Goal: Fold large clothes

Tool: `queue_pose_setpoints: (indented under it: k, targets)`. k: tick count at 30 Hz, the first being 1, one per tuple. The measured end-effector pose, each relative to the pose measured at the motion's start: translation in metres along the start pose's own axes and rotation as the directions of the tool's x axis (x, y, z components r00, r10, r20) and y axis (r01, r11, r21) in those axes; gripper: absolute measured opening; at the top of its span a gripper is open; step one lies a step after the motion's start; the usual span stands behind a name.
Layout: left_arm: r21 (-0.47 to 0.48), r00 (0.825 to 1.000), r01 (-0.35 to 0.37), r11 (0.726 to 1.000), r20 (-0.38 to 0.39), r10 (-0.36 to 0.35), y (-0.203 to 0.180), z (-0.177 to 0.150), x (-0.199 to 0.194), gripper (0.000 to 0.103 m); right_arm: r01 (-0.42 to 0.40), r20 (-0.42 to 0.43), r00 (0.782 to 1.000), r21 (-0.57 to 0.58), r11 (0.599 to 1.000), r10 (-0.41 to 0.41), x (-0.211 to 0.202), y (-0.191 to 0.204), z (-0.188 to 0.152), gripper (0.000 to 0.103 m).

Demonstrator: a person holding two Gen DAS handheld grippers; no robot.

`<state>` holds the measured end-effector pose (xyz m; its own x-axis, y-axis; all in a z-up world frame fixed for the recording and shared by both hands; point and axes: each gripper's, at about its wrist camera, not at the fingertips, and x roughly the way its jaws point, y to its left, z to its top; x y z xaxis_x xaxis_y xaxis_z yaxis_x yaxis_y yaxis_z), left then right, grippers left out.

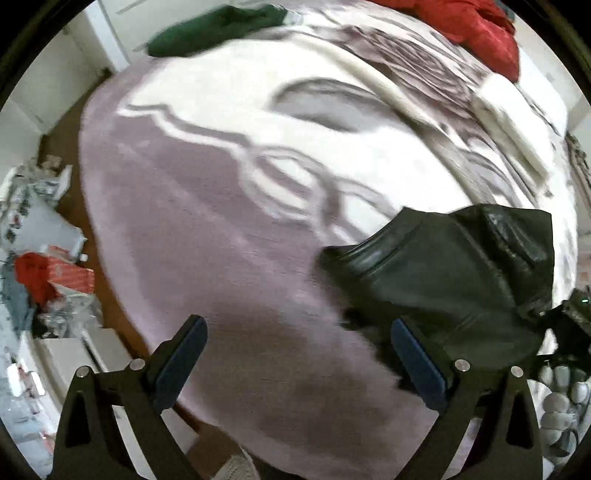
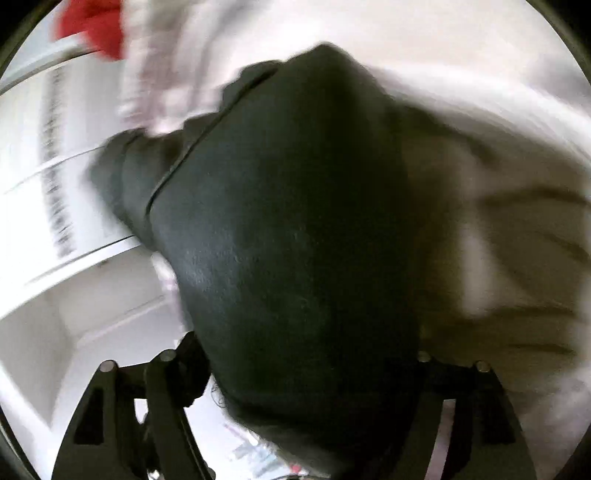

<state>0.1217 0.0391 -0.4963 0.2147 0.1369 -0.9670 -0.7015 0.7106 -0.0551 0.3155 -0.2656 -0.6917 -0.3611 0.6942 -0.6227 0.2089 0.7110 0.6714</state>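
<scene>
A black leather-like garment (image 1: 454, 269) lies bunched on a bed with a lilac and white patterned blanket (image 1: 207, 229), at the lower right of the left wrist view. My left gripper (image 1: 295, 362) is open and empty above the blanket, its right finger at the garment's edge. In the blurred right wrist view the same black garment (image 2: 295, 221) fills the middle and drapes over my right gripper (image 2: 306, 376). The jaws are hidden under the cloth. The right gripper also shows at the garment's right edge in the left wrist view (image 1: 569, 317).
A dark green garment (image 1: 214, 29) lies at the far edge of the bed and a red garment (image 1: 476, 29) at the far right. A cluttered floor with boxes and bags (image 1: 44, 266) is to the left. White furniture (image 2: 74, 184) stands left of the right gripper.
</scene>
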Motion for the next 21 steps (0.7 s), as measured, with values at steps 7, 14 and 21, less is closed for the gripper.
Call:
queue_pose_setpoints:
  k: [7,14,21]
  targets:
    - [0.036,0.999,0.042,0.998,0.014,-0.043,-0.059,0.023,0.031,0.103,0.179,0.159,0.974,-0.117,0.977,-0.159,-0.076,0.023,-0.032,0.078]
    - [0.002,0.99,0.008,1.0,-0.138,-0.008,-0.036,0.004,0.086,0.103,0.175,0.177,0.978,-0.379,0.909,-0.114,-0.131,0.112,0.013,0.052]
    - [-0.052,0.983,0.025,0.998,-0.18,-0.034,-0.01,-0.013,0.087,0.103,0.374,0.112,0.924,-0.455,0.808,-0.365,-0.022,0.168,0.079,0.044]
